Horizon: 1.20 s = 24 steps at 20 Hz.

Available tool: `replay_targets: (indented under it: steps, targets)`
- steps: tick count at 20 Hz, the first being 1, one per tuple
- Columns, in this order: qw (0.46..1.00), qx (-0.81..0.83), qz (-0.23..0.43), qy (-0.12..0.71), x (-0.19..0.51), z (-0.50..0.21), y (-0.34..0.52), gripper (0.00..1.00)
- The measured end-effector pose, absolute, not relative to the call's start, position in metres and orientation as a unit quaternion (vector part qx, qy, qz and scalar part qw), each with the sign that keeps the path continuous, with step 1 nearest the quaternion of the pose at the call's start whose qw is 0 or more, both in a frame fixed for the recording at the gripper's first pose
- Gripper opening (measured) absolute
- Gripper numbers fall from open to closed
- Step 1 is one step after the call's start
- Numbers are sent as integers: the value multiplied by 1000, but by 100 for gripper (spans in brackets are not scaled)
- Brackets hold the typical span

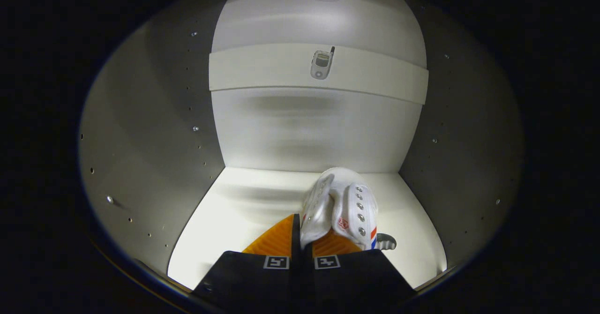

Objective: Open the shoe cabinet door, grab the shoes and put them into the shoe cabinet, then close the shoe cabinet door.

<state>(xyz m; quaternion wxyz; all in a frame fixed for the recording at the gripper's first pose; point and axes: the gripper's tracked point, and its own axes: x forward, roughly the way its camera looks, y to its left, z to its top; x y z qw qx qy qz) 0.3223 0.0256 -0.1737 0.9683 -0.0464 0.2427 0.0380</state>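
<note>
Tool point(302, 236) clamping one shoe point(340, 206)

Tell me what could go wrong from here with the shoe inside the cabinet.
1. The gripper pinches only the edge of the white lace-up sneaker, which hangs tilted over the white cabinet floor; it may slip out or land on its side.
2. The shoe sits near the front edge of that floor, so released here it might block the door.
3. The grey right cabinet wall is close; a sideways swing could knock the shoe.
</note>
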Motion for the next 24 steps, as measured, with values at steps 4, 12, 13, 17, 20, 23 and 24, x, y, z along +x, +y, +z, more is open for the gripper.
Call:
replay_targets:
  steps: [4, 12, 13, 17, 20, 23, 24]
  targets:
    - [969, -16, 24, 244, 320, -172, 22, 6]
    - [970, -49, 22, 236, 300, -173, 30, 56]
    - [969, -53, 23, 241, 294, -174, 31, 56]
    - [972, -51, 26, 227, 277, -156, 34, 81]
    - [974, -50, 18, 220, 256, -145, 31, 97]
    - [980, -42, 17, 196, 225, -124, 29, 99]
    - [982, -41, 18, 182, 214, -114, 28, 99]
